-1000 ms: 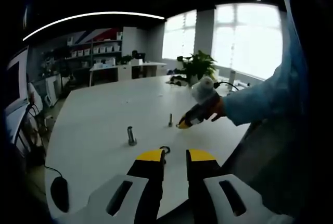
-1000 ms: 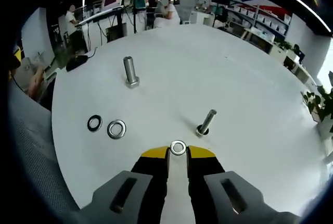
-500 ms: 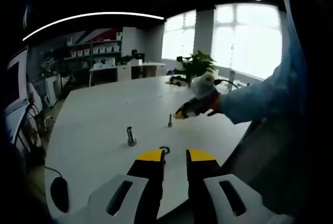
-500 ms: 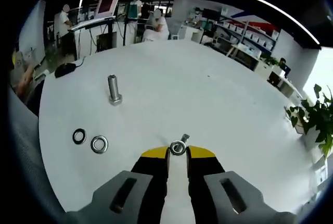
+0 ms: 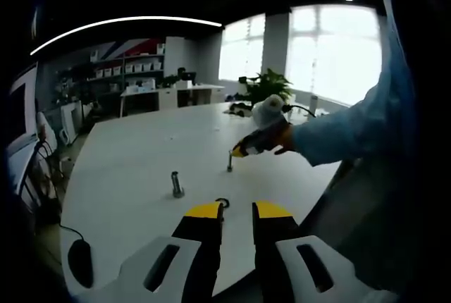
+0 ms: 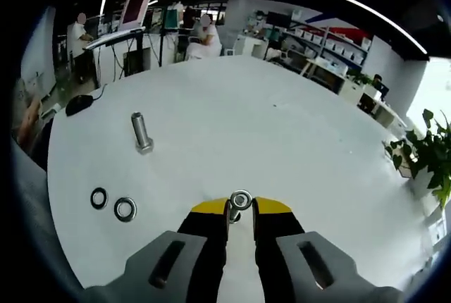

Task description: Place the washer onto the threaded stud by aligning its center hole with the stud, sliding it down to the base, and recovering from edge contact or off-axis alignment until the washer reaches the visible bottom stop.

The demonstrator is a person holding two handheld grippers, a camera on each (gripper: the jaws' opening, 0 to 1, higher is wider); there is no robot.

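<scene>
Right yellow-tipped gripper (image 6: 240,208) clamped on small silver metal washer (image 6: 241,199), held right above thin threaded steel stud (image 5: 230,162) on round white table (image 6: 296,148). Left yellow-tipped gripper (image 5: 237,211) idle near table edge, jaws narrowly apart, nothing between. Thick hex bolt (image 6: 141,132), black ring (image 6: 99,198) and silver ring (image 6: 125,209) well off to the side.

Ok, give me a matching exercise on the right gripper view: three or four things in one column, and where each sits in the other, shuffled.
Things:
1. held washer
2. large bolt
3. black washer
4. mouse

Places:
A. flat on the table, beside a silver washer
B. upright on the table, standing free
C. pinched at the right tool tips
D. far table edge, cable attached

Pairs: 1-C, 2-B, 3-A, 4-D
</scene>
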